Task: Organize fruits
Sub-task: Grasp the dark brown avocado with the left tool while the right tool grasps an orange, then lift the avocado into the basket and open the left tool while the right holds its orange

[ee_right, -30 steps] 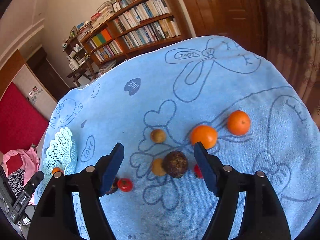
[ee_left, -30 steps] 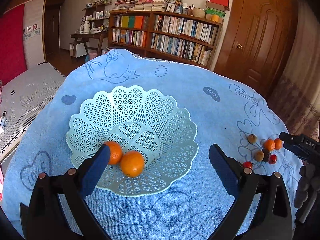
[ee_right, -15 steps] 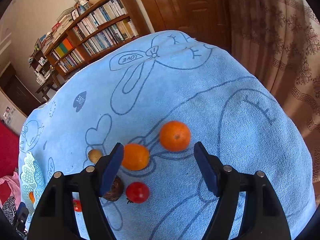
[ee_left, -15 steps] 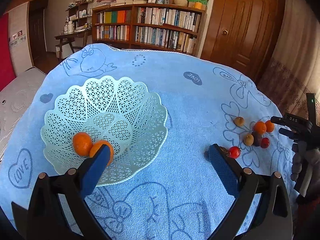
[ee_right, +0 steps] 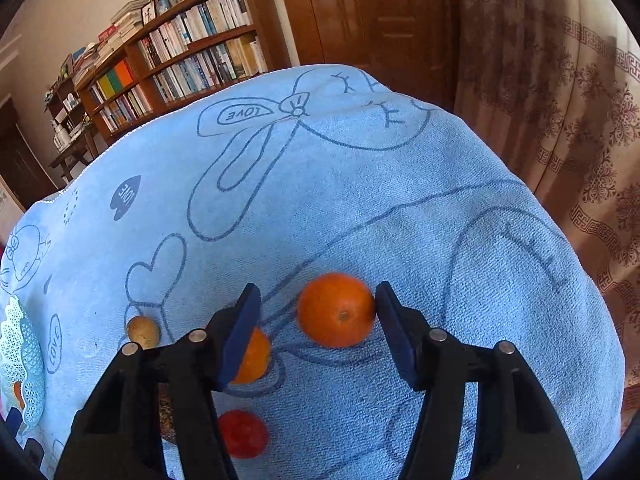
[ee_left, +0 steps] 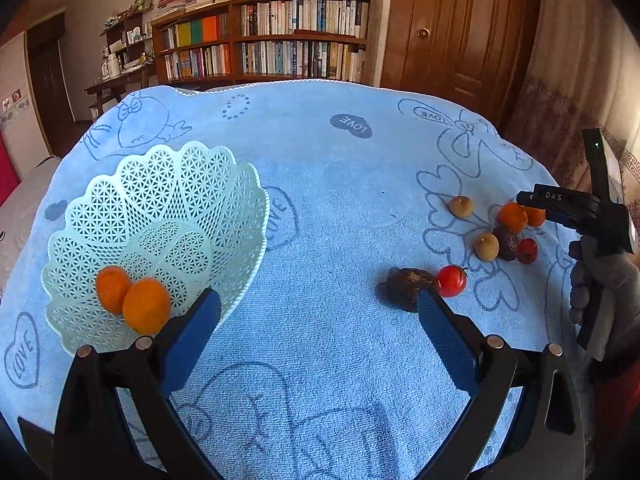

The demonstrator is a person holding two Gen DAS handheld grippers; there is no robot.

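Observation:
A pale green lattice basket (ee_left: 168,184) sits tilted at the left on the blue blanket (ee_left: 340,184) and holds two oranges (ee_left: 146,310). My left gripper (ee_left: 316,312) hangs open and empty above the blanket between the basket and a dark fruit (ee_left: 406,282) with a red tomato (ee_left: 451,280) beside it. My right gripper (ee_right: 318,304) is open around an orange (ee_right: 336,310). Its right pad (ee_right: 390,320) touches the orange, and a gap remains on the left. A second orange (ee_right: 254,358) is half hidden behind the left finger.
Around the right gripper lie a tomato (ee_right: 242,434), a yellowish fruit (ee_right: 143,331) and another dark fruit (ee_left: 506,242). A gloved hand (ee_left: 600,280) holds the right gripper. The blanket drops off towards a curtain (ee_right: 580,100) on the right. A bookshelf (ee_left: 280,40) and a door (ee_left: 460,28) stand behind.
My right gripper has moved right and down from the middle of the fruit cluster until the right-hand orange sits between its fingers. My left gripper has swung right, away from the basket.

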